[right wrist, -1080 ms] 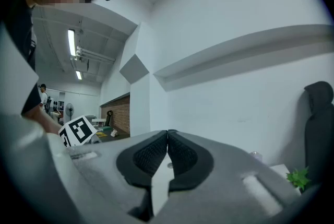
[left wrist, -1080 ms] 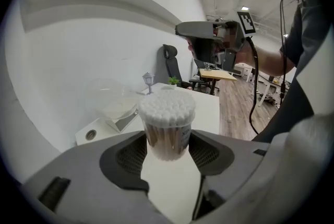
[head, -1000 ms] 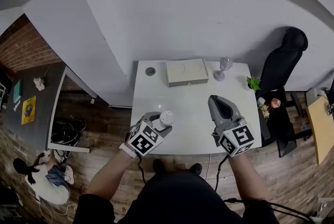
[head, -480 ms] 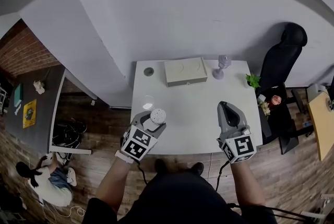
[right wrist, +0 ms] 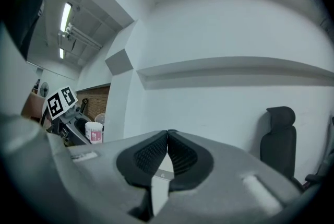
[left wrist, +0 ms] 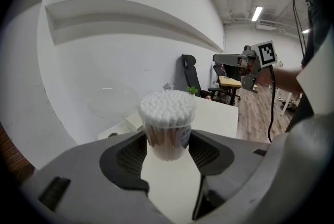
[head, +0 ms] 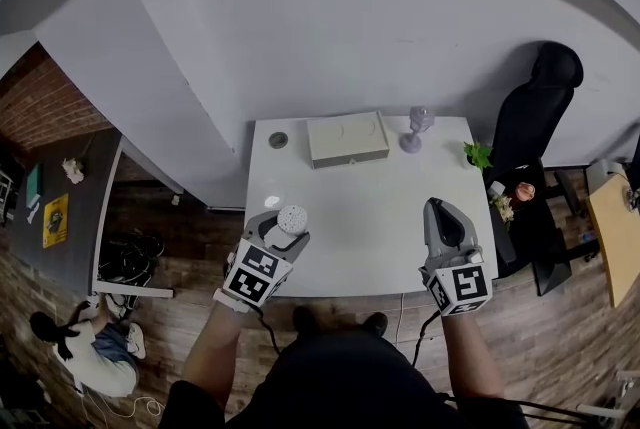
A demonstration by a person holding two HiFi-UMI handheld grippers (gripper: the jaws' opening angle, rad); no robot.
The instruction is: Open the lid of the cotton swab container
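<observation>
The cotton swab container (head: 291, 216) is a small clear tub with no lid on it, and its white swab tips (left wrist: 166, 108) are bare. My left gripper (head: 287, 225) is shut on the tub's sides, holding it upright above the white table's (head: 370, 217) front left part. The pads (left wrist: 204, 152) press on both sides of it. A clear round lid (left wrist: 111, 102) lies beyond it to the left. My right gripper (head: 437, 213) hovers over the table's front right, jaws shut with nothing between them (right wrist: 167, 151). From there I see the tub (right wrist: 94, 132) far left.
At the table's back stand a flat beige box (head: 347, 138), a clear glass stand (head: 414, 129) and a small dark round thing (head: 278, 139). A potted plant (head: 478, 155) and a black chair (head: 545, 107) are on the right. A person is on the floor far left.
The two grippers have drawn apart: the left moved left with the tub, the right moved right and nearer the front edge. Neither grip has changed.
</observation>
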